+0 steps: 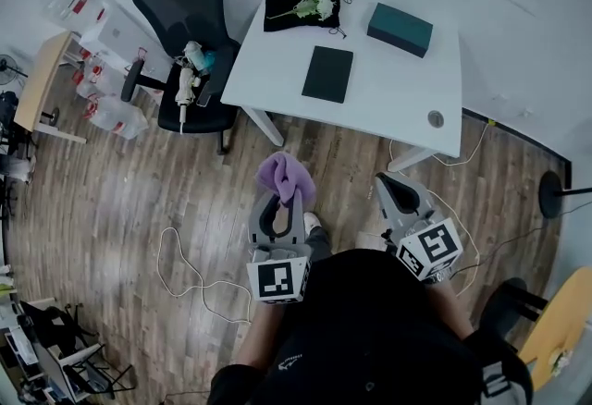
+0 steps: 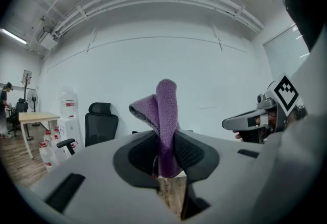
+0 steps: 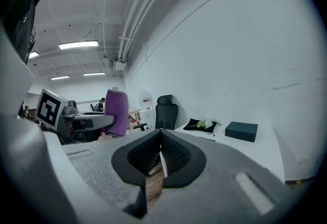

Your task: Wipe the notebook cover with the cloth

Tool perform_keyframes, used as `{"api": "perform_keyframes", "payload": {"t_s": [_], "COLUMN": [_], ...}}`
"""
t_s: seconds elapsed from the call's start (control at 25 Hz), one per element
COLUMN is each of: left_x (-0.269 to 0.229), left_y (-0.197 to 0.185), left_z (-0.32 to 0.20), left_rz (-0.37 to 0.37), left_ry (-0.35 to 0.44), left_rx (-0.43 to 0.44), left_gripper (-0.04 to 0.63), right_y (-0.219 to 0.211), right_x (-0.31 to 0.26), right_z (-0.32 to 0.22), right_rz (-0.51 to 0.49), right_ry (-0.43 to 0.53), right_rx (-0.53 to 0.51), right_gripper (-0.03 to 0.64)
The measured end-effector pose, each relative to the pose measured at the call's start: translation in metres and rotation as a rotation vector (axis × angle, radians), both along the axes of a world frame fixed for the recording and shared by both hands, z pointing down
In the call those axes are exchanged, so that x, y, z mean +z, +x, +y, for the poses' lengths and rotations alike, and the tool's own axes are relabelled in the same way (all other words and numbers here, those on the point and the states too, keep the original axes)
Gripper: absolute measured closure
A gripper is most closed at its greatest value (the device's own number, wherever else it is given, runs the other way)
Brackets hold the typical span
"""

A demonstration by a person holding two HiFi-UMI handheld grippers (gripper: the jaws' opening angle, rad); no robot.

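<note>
Wood-plank floor lies underfoot, with the white tabletop ahead of me and well apart from both grippers.

Task status: wiping not begun. The dark notebook lies flat near the tabletop's middle, cover up, with nothing on it. My left gripper is clamped on the purple cloth, which stands up out of the jaws in a fold, over the floor and short of the table edge. My right gripper has its jaws together with nothing between them.

Remaining, in my judgement: carry the cloth to the notebook, press it to the cover and wipe.

Other items:
- A teal box and a black pouch with flowers sit beyond the notebook, neither touching it.
- An office chair stands at the tabletop's left end.
- A cable lies on the floor.

I see nothing across the approach.
</note>
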State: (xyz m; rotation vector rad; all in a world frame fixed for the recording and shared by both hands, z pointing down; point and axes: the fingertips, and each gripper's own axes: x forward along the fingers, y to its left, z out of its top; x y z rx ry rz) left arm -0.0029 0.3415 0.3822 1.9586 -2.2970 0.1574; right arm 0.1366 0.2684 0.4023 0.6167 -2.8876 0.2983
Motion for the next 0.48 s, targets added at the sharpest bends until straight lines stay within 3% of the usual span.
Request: {"api": "perform_keyframes", "payload": {"t_s": [0.24,0.48], "left_x": [0.001,-0.001], "left_y": [-0.054,-0.077], "left_z": [-0.018,-0.034], "left_rz": [0.023,0.022], "left_ry": [0.031,0.065], "left_rx": [0.058,0.134], "left_gripper": [0.511,0.511], "right_y": [-0.053,-0.069], "right_x": [-0.004,-0.006], "right_z": [-0.01,-0.025], "right_rz": [0.004,-0.027], "right_ry": [0.021,0.023], "right_rx": [0.057,0.169], "right_gripper": [0.612,0.612]}}
